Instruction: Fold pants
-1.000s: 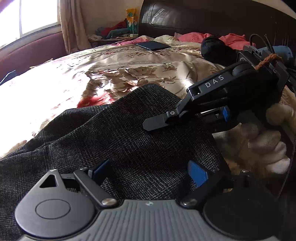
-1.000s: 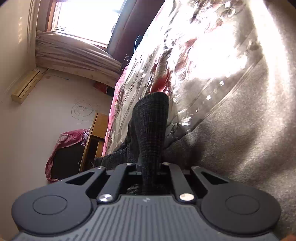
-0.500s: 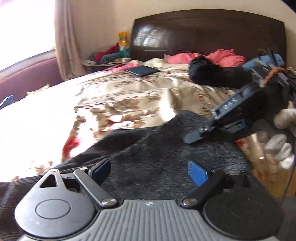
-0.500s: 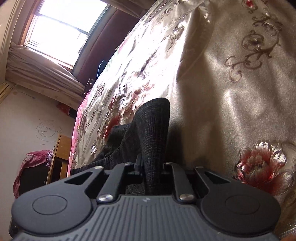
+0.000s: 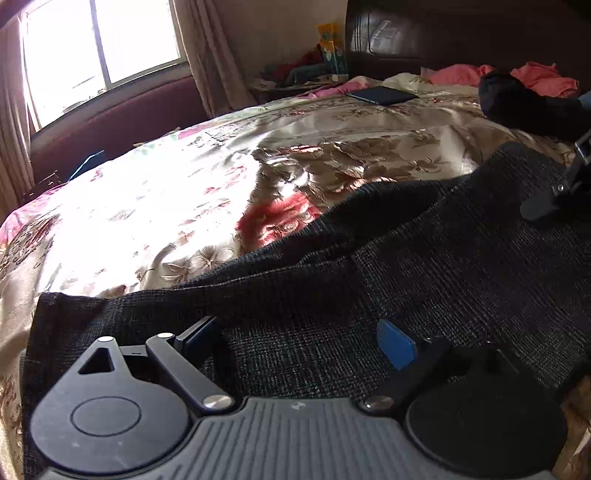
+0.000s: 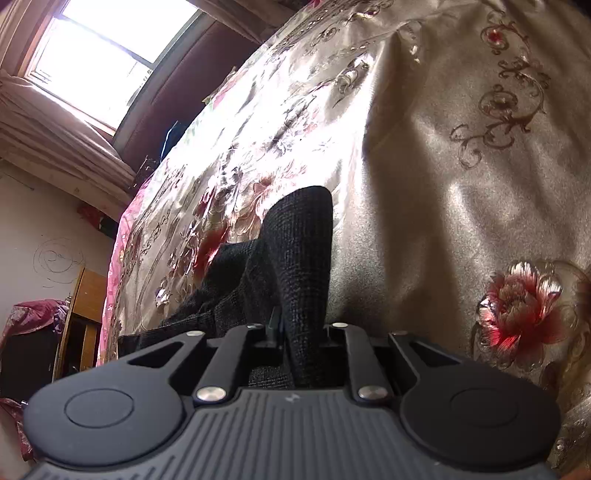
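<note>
Dark grey checked pants [image 5: 406, 258] lie spread over the floral bedspread [image 5: 166, 192]. My left gripper [image 5: 297, 338] hovers just above them, open, its blue pads wide apart with nothing pinched. At the right edge of the left wrist view, one black finger of my right gripper [image 5: 543, 206] reaches onto the cloth. In the right wrist view, my right gripper [image 6: 301, 325] is shut on a raised fold of the pants [image 6: 299, 240], which stands up from between the narrow jaws.
The satin bedspread [image 6: 443, 166] stretches on all sides. Near the dark headboard [image 5: 461, 33] lie a flat dark tablet [image 5: 382, 95], a black garment [image 5: 517, 103] and pink clothes [image 5: 535, 77]. A window [image 5: 99, 55] and a cluttered nightstand [image 5: 314, 70] lie beyond.
My right gripper has risen and turned with the fold of pants still in it. In the left wrist view it has slid out to the right edge, and the pants' left hem has come into sight.
</note>
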A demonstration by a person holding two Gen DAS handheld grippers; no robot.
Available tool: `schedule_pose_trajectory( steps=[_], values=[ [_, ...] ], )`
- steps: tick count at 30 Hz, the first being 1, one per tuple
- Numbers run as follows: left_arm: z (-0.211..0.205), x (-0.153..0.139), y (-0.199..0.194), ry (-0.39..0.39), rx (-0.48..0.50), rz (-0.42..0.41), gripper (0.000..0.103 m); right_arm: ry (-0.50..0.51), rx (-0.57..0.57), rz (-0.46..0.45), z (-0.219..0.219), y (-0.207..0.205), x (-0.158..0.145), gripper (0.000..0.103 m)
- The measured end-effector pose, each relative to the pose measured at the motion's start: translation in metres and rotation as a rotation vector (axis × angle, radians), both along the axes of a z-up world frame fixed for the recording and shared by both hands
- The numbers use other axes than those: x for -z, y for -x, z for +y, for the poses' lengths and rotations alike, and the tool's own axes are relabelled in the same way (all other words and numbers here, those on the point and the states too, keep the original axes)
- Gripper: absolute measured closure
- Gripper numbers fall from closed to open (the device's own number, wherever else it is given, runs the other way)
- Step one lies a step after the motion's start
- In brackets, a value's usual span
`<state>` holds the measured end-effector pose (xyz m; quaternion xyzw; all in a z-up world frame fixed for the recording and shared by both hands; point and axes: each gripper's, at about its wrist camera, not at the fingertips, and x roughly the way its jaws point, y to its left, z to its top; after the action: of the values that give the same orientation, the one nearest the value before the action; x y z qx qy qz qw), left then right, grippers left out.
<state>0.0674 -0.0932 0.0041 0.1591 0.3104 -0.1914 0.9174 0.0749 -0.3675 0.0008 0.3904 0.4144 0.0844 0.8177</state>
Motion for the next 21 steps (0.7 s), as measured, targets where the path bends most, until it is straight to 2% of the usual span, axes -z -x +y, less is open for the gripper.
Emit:
schedule_pose_trajectory(
  steps=[1, 2, 5, 6, 7, 10, 13, 15, 17, 21],
  values=[
    [-0.002, 0.001, 0.006, -0.025, 0.01, -0.03, 0.0, 0.006, -0.007, 0.018, 0.004, -0.002, -0.004, 0.087],
    [-0.002, -0.002, 0.009, -0.033, 0.019, -0.023, 0.0, 0.009, -0.014, 0.032, 0.008, -0.004, -0.009, 0.087],
    [0.007, -0.015, 0.014, 0.044, 0.013, 0.027, 0.0, 0.047, -0.039, 0.02, 0.027, -0.006, -0.034, 0.084],
    [0.01, -0.018, 0.016, 0.07, 0.009, 0.047, 0.0, 0.051, -0.043, 0.025, 0.032, -0.007, -0.04, 0.082],
    [0.012, -0.021, 0.02, 0.08, 0.027, 0.069, 0.0, 0.045, -0.047, 0.036, 0.041, -0.009, -0.049, 0.075],
    [0.018, -0.029, 0.031, 0.089, 0.033, 0.061, 0.0, 0.057, -0.033, 0.018, 0.065, -0.012, -0.072, 0.077],
    [0.04, -0.048, 0.049, 0.208, 0.061, 0.064, 0.0, 0.07, -0.047, -0.024, 0.097, -0.021, -0.093, 0.079],
    [0.057, -0.056, 0.066, 0.282, 0.068, 0.061, 0.0, 0.093, -0.085, -0.044, 0.127, -0.031, -0.105, 0.085],
    [0.072, -0.059, 0.084, 0.344, 0.069, 0.056, 0.0, 0.132, -0.131, -0.054, 0.155, -0.041, -0.108, 0.09],
    [0.091, -0.062, 0.106, 0.452, 0.061, 0.059, 0.0, 0.153, -0.18, -0.041, 0.199, -0.061, -0.103, 0.092]
  ],
)
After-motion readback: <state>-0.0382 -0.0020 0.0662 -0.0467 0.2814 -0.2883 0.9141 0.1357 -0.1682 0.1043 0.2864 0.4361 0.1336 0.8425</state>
